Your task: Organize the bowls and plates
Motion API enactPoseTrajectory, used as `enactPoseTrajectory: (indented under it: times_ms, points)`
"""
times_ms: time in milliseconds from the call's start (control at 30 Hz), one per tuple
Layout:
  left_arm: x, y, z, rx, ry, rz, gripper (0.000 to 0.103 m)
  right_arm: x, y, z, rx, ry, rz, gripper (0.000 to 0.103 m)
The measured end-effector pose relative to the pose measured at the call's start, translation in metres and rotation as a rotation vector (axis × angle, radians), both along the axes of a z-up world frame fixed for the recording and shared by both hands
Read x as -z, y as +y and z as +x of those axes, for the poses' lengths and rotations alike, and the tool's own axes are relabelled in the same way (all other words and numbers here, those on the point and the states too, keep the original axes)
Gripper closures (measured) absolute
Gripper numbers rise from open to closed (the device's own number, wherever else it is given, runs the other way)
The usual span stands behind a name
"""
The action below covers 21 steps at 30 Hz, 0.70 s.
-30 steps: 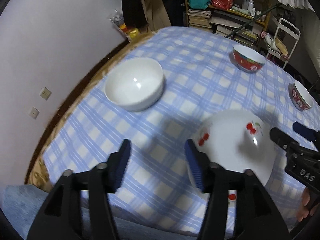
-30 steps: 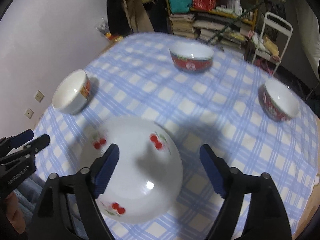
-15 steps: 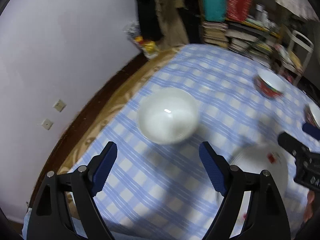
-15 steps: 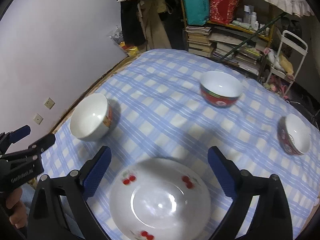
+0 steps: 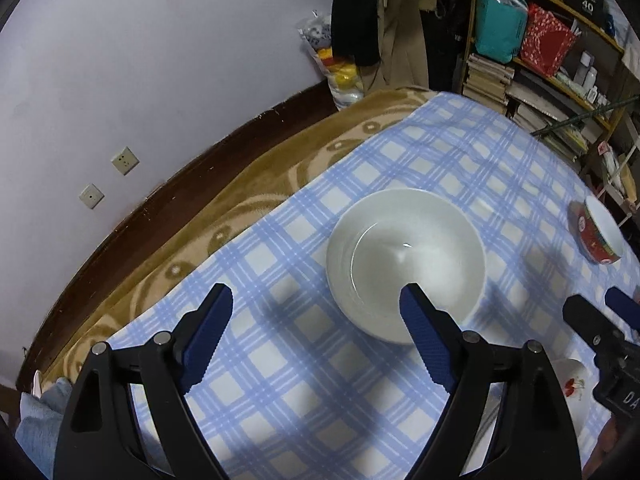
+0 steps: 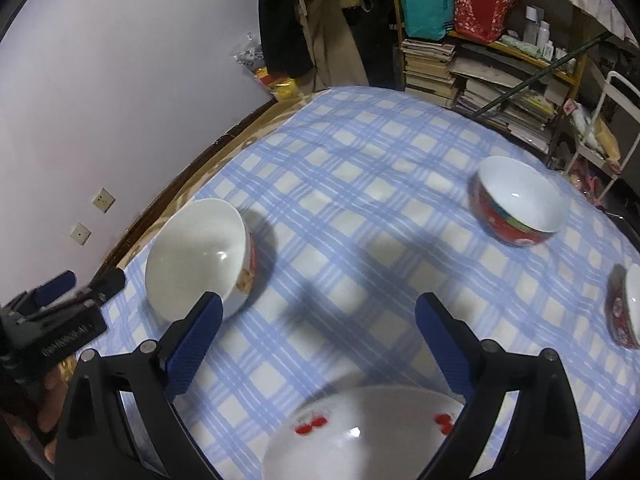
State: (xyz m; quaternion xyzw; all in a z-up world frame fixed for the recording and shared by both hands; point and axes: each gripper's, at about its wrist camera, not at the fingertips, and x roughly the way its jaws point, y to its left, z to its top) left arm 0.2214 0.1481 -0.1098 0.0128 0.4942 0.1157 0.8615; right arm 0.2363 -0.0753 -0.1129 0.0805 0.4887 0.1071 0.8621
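Observation:
A plain white bowl (image 5: pixel 406 268) stands on the blue checked tablecloth (image 5: pixel 304 392). My left gripper (image 5: pixel 316 336) hovers open just short of it, and its right finger overlaps the bowl's near rim in the view. The cherry-patterned plate (image 6: pixel 360 436) lies flat on the cloth below my open right gripper (image 6: pixel 316 344), with nothing between the fingers. The same white bowl (image 6: pixel 196 256), orange-red on its outside, sits left of the right gripper. One red bowl (image 6: pixel 516 208) stands far right, another red bowl (image 6: pixel 626 308) at the right edge.
The table's left edge shows a brown patterned blanket (image 5: pixel 224 216) against a wall. Shelves of books and bags (image 6: pixel 472 60) stand behind the table. In each wrist view the other gripper shows at the side: right gripper (image 5: pixel 596 304), left gripper (image 6: pixel 92 280).
Both grippers' jaws have widened. The left gripper swung left from the cherry plate to the white bowl. The right gripper drew away from the plate, which now lies at the bottom of its view.

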Motion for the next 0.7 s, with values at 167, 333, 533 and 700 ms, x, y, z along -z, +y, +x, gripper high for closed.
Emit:
enactPoseTrajectory:
  times_ms: [167, 333, 533, 700]
  points:
    - [0.021, 0.007, 0.015, -0.001, 0.034, -0.045, 0.018, 0.012, 0.016, 0.018, -0.035, 0.006, 0.023, 0.002]
    - [0.039, 0.01, 0.026, -0.015, 0.063, -0.064, 0.018, 0.024, 0.038, 0.034, -0.077, 0.03, 0.021, 0.011]
    - [0.058, 0.018, 0.035, -0.04, 0.101, -0.132, 0.026, 0.049, 0.048, 0.046, -0.049, 0.121, 0.104, 0.035]
    - [0.066, 0.024, 0.039, -0.047, 0.115, -0.199, 0.062, 0.069, 0.056, 0.053, -0.054, 0.18, 0.12, 0.055]
